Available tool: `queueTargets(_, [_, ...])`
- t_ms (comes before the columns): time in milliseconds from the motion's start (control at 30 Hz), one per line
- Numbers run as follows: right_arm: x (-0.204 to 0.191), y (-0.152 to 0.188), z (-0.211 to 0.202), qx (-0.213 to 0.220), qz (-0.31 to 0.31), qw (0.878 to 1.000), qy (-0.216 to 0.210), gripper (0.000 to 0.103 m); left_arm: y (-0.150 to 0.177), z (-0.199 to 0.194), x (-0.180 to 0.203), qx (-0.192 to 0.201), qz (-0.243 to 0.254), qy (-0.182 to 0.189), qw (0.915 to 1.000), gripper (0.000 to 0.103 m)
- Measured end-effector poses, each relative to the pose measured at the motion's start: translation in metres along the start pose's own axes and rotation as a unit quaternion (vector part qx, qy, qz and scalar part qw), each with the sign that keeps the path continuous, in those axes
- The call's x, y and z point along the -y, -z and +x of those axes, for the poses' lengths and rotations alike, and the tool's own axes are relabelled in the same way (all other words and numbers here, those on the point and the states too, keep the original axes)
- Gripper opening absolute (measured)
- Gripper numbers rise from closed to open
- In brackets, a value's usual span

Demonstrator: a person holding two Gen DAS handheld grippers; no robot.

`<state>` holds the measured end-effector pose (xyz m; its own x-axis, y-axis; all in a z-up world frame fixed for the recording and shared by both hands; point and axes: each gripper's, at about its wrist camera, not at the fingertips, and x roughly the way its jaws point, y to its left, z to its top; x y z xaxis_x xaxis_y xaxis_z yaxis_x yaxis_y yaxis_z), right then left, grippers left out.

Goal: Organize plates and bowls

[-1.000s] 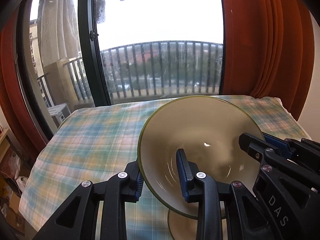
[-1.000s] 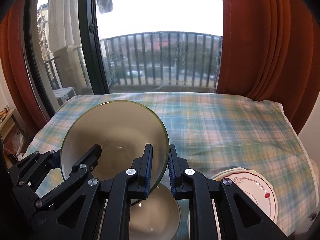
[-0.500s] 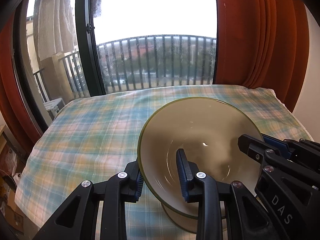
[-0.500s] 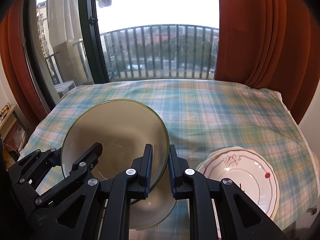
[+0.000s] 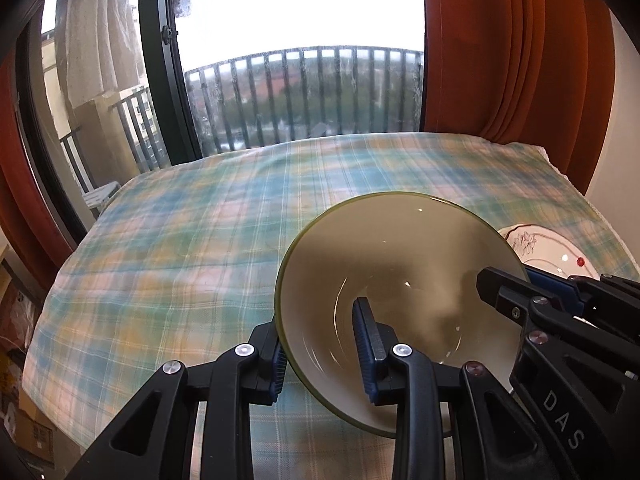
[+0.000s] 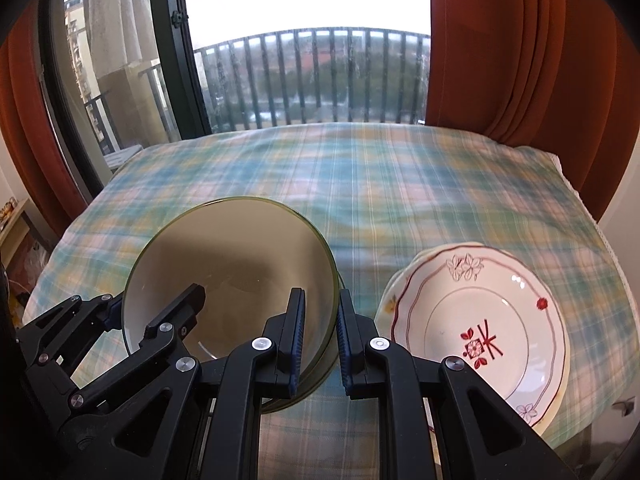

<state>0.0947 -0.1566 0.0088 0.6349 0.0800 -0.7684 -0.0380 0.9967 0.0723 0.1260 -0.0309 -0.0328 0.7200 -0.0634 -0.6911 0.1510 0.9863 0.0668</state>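
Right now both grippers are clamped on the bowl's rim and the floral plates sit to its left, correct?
Side is wrong: the plates sit to the bowl's right, per the right wrist view. Left gripper and right gripper do each straddle its rim.

A tabletop under a blue, green and peach plaid cloth (image 6: 400, 184) stands against a tall dark-framed window (image 6: 176, 60), and bright overcast daylight comes through the glass. Beyond the window runs a dark metal balcony railing (image 6: 320, 76). Rust-orange pleated curtains (image 6: 520, 52) hang to the window's right, with more at its left edge.
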Motion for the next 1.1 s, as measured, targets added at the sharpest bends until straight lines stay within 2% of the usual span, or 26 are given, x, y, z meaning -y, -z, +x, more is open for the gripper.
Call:
queueTargets(200, [-0.003, 0.003, 0.002, 0.014, -0.015, 1.0, 0.017, 0.019, 0.004, -0.001, 0.003, 0.022, 0.01, -0.005, 0.9997, 0.028])
queueTargets(267, [-0.006, 0.006, 0.002, 0.023, -0.025, 0.999, 0.027, 0.021, 0.007, 0.004, 0.001, 0.017, 0.011, -0.005, 0.9998, 0.029])
queueTargets(400, [-0.008, 0.008, 0.002, 0.034, -0.029, 0.998, 0.035, 0.027, 0.008, 0.003, -0.003, 0.015, 0.001, 0.014, 0.9998, 0.035])
queueTargets(433, [-0.008, 0.007, 0.002, 0.034, -0.026, 0.999, 0.034, 0.028, 0.007, 0.003, -0.004, 0.013, -0.001, 0.022, 0.9997, 0.04])
queueTargets(467, [-0.007, 0.007, 0.001, 0.035, -0.022, 0.999, 0.036, 0.036, 0.007, 0.003, -0.005, 0.011, -0.004, 0.027, 0.9996, 0.047])
queueTargets(500, [-0.006, 0.006, 0.0, 0.038, -0.017, 0.998, 0.037, 0.052, 0.007, 0.003, -0.006, 0.011, -0.006, 0.028, 0.9995, 0.053])
queueTargets(533, [-0.006, 0.007, -0.002, 0.045, -0.013, 0.998, 0.036, 0.063, 0.007, 0.002, -0.008, 0.013, -0.009, 0.028, 0.9995, 0.062])
queueTargets(567, [-0.005, 0.008, -0.004, 0.055, -0.009, 0.998, 0.034, 0.076, 0.007, 0.002, -0.009, 0.016, -0.01, 0.029, 0.9994, 0.065])
queueTargets(600, [-0.006, 0.008, -0.007, 0.066, -0.011, 0.997, 0.032, 0.079, 0.006, 0.002, -0.01, 0.018, -0.008, 0.028, 0.9994, 0.065])
queueTargets(767, [-0.008, 0.007, -0.003, 0.061, -0.003, 0.998, 0.021, 0.079, 0.007, 0.004, -0.012, 0.012, -0.009, 0.048, 0.9987, 0.071])
queueTargets(833, [-0.008, 0.007, -0.001, 0.06, 0.005, 0.998, 0.021, 0.079, 0.007, 0.001, -0.011, 0.02, -0.004, 0.054, 0.9983, 0.078])
queueTargets(1100, [-0.007, 0.003, 0.015, 0.042, 0.035, 0.998, 0.003, 0.08, 0.001, 0.016, -0.015, 0.009, -0.008, 0.062, 0.998, 0.08])
